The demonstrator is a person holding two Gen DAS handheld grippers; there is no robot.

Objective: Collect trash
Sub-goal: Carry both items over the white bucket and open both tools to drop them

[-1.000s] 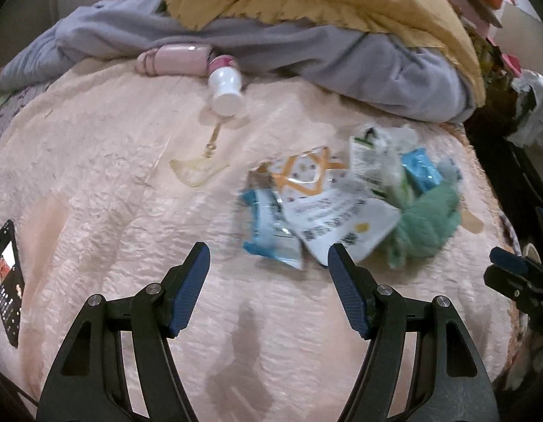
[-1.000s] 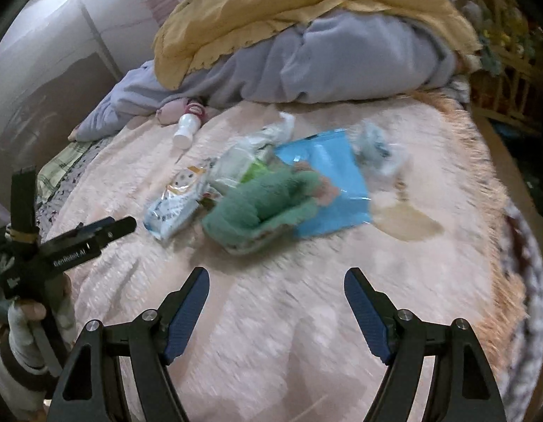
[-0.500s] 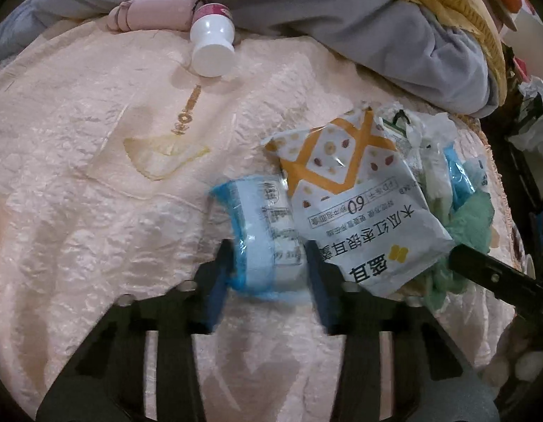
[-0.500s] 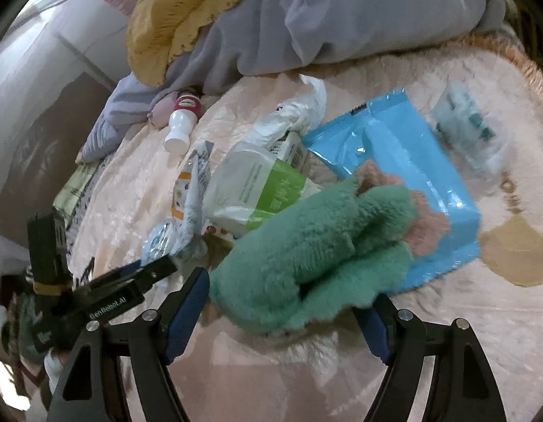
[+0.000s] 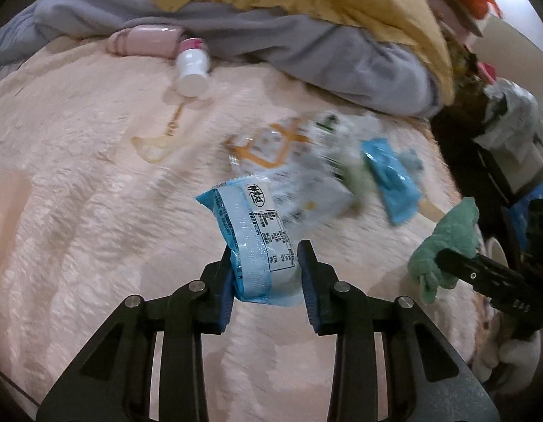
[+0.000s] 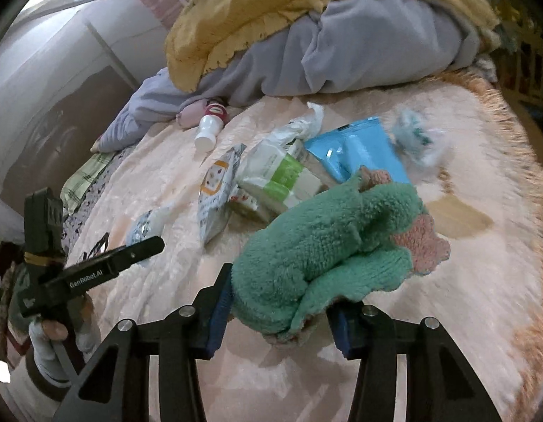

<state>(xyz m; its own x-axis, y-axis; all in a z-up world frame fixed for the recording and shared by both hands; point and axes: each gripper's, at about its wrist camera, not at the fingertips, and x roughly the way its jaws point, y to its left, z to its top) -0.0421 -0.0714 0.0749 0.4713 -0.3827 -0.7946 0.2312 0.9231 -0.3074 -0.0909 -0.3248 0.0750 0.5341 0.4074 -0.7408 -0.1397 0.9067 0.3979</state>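
My left gripper (image 5: 266, 256) is shut on a blue and white snack wrapper (image 5: 250, 218), held up off the pink bedspread (image 5: 78, 176). The right gripper (image 6: 282, 295) has a fuzzy green cloth with a pink edge (image 6: 324, 239) between its jaws, which are closing on it. Its pads press the cloth. In the left wrist view that cloth (image 5: 451, 235) hangs from the right gripper's tip, clear of the pile. More trash lies on the bed: an orange and white packet (image 5: 271, 147), a blue pouch (image 6: 356, 147) and green and white packs (image 6: 282, 172).
A white bottle (image 5: 192, 70) lies on its side by a pink item (image 5: 145, 38) at the back. Grey bedding (image 5: 342, 56) and a yellow blanket (image 6: 271, 10) are heaped behind. The bed's fringed edge (image 6: 524, 211) is at the right, with dark clutter (image 5: 500, 140) past it.
Both grippers went in to the pile and closed. The left took the blue and white wrapper and pulled back up with it. The right closed on the green cloth and drew it off the pile.
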